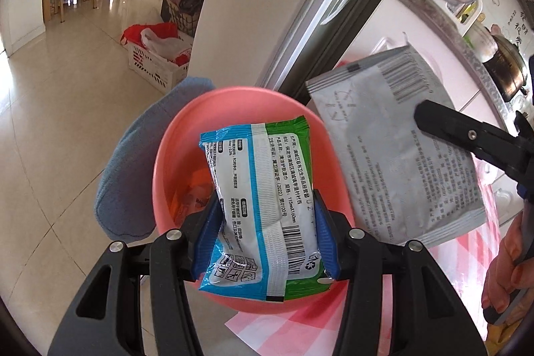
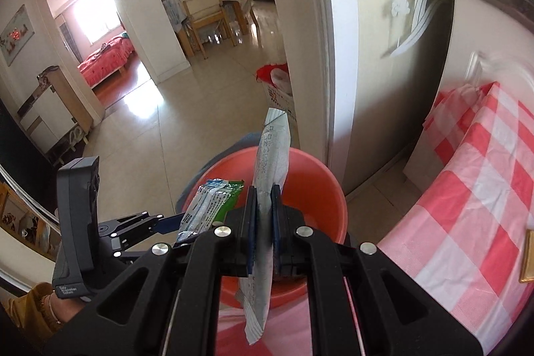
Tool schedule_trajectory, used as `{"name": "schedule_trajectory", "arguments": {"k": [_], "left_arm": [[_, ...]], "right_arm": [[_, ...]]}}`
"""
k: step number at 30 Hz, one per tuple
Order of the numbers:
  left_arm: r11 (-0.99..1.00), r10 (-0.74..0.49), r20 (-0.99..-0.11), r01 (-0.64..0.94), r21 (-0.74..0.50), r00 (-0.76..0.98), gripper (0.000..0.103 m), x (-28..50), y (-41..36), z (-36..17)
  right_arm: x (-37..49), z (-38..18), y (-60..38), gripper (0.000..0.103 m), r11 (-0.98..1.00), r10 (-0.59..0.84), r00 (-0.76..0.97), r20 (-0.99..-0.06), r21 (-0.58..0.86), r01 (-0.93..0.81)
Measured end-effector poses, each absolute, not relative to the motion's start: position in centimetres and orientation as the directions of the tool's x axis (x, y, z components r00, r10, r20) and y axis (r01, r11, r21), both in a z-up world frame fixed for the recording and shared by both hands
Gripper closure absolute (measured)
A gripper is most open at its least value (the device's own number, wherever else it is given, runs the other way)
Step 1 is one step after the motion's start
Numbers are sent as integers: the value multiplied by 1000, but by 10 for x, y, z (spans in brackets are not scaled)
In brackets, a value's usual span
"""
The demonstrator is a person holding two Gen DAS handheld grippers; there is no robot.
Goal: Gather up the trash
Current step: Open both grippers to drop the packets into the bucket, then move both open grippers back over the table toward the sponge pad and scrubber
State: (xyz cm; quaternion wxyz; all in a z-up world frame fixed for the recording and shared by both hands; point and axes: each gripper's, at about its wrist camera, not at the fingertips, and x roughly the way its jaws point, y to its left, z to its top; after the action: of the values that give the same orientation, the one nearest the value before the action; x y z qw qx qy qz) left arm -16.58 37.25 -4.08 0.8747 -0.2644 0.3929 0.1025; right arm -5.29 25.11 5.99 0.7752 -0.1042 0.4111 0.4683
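Note:
My left gripper (image 1: 267,216) is shut on a blue, white and green wet-wipe packet (image 1: 263,189), held above the open mouth of a pink bin (image 1: 167,155). To its right my right gripper (image 1: 424,115) pinches a flat silver-grey pouch (image 1: 393,149) beside the bin's rim. In the right wrist view the right gripper (image 2: 263,202) is shut on that silver-grey pouch (image 2: 272,152), which stands edge-on over the pink bin (image 2: 320,189); the wet-wipe packet (image 2: 213,202) and the left gripper (image 2: 180,222) show at the left. Some orange scraps lie inside the bin.
A red-and-white checked tablecloth (image 2: 467,199) covers a table at the right. A blue cloth (image 1: 133,155) lies on the tiled floor behind the bin. A white crate (image 1: 157,62) with bags stands further back. A grey door frame (image 1: 317,9) rises beside the bin.

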Motion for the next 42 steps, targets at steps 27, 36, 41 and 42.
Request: {"name": "schedule_trajectory", "arguments": {"k": [27, 36, 41, 42], "left_arm": [[826, 21, -764, -441, -350, 645, 13, -175, 390, -38], [828, -6, -754, -420, -372, 657, 12, -177, 386, -29], [838, -41, -737, -379, -394, 675, 12, -173, 373, -21], [839, -49, -733, -370, -398, 678, 12, -173, 371, -19]], "right_arm": [[-45, 61, 200, 18, 679, 584, 325, -744, 228, -698], [-61, 69, 150, 16, 735, 557, 393, -732, 213, -644], [-69, 74, 123, 15, 753, 560, 441, -701, 209, -623], [-72, 76, 117, 13, 755, 564, 450, -692, 212, -621]]}}
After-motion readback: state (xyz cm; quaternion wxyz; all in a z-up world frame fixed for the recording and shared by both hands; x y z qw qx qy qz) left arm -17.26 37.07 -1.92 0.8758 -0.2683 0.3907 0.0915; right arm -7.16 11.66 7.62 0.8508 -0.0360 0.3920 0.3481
